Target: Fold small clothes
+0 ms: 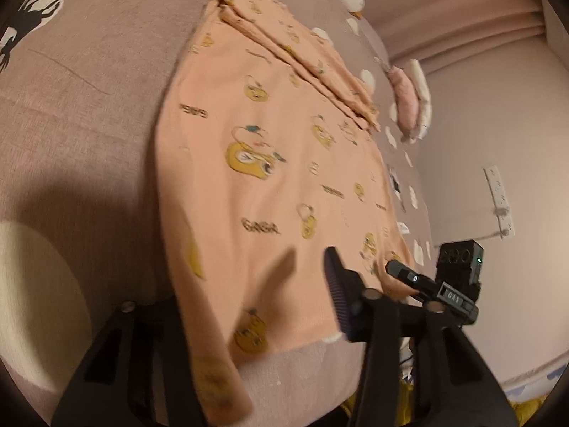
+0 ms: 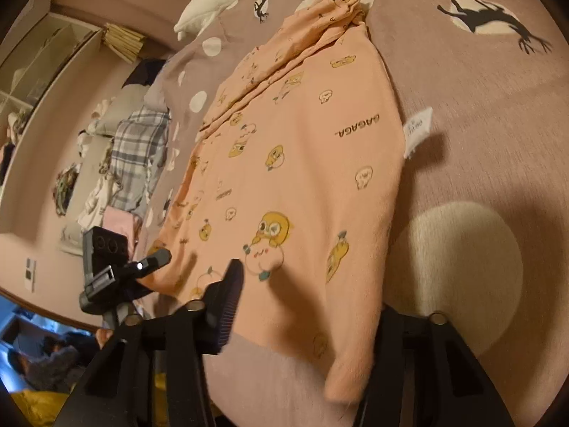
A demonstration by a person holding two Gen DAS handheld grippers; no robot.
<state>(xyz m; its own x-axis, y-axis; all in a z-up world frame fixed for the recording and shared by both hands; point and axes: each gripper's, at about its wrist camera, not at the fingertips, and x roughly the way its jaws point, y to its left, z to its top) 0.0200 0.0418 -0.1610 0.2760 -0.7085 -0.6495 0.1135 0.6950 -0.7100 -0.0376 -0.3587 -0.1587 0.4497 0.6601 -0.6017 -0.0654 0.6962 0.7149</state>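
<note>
Garment: small peach top [image 1: 256, 135] printed with yellow ducks, spread flat on the bed, its hem at the near edge.
Far end: a sleeve [image 1: 302, 60] lies folded across the top's far part, in ridged layers.
Tag: white label [image 2: 418, 131] sticks out from the top's right edge onto the cover.
Surface: mauve bedspread [image 1: 89, 89] with white spots and black animal silhouettes.
Left gripper [image 1: 263, 267]: at the near left corner of the hem; jaws part-way apart, cloth running between them. Its ribbed pad [image 1: 338, 295] shows bare above the fabric, and the other finger is hidden under the draped left edge.
Right gripper [image 2: 306, 274]: at the near right corner of the hem; jaws likewise part-way apart with the hem between. One ribbed pad [image 2: 227, 306] is bare; the right edge of the top drapes over the other finger.
Surroundings: plaid cloth [image 2: 138, 149] and white pillow [image 2: 213, 0] far left on the bed; wall socket [image 1: 499, 199] at right.
</note>
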